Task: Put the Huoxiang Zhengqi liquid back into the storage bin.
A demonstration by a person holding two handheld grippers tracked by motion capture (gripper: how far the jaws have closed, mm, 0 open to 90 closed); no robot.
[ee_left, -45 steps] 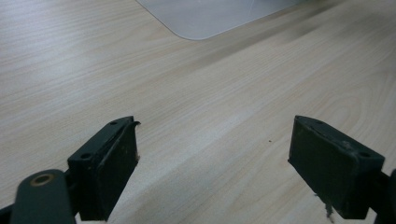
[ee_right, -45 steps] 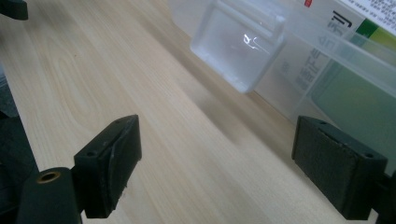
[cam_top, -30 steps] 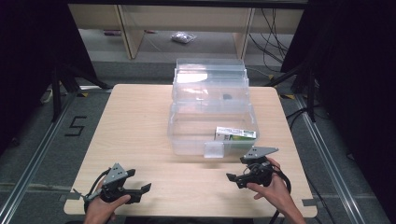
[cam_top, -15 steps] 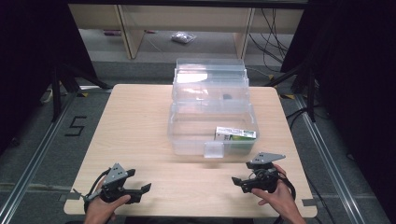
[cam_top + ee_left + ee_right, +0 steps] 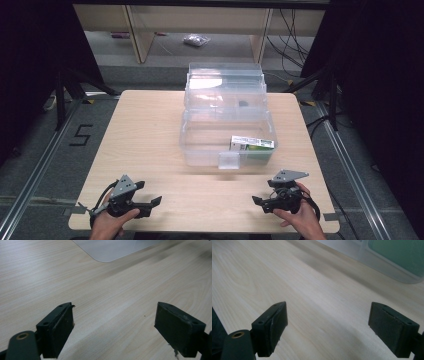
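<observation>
Your left gripper (image 5: 150,202) and right gripper (image 5: 260,202) both rest low at the near edge of the bench (image 5: 150,130), well apart from each other, and each has its jaws spread wide with nothing but bare wood between them. The clear plastic box (image 5: 227,131) stands at the bench's middle, beyond both sets of jaws and nearer your right one. A green-and-white carton (image 5: 252,144) lies inside its front compartment, toward the right wall.

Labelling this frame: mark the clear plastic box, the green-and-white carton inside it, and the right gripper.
clear plastic box (image 5: 187,142), high view, left wall.
green-and-white carton (image 5: 252,144), high view, top face.
right gripper (image 5: 259,202), high view, between its fingertips.
</observation>
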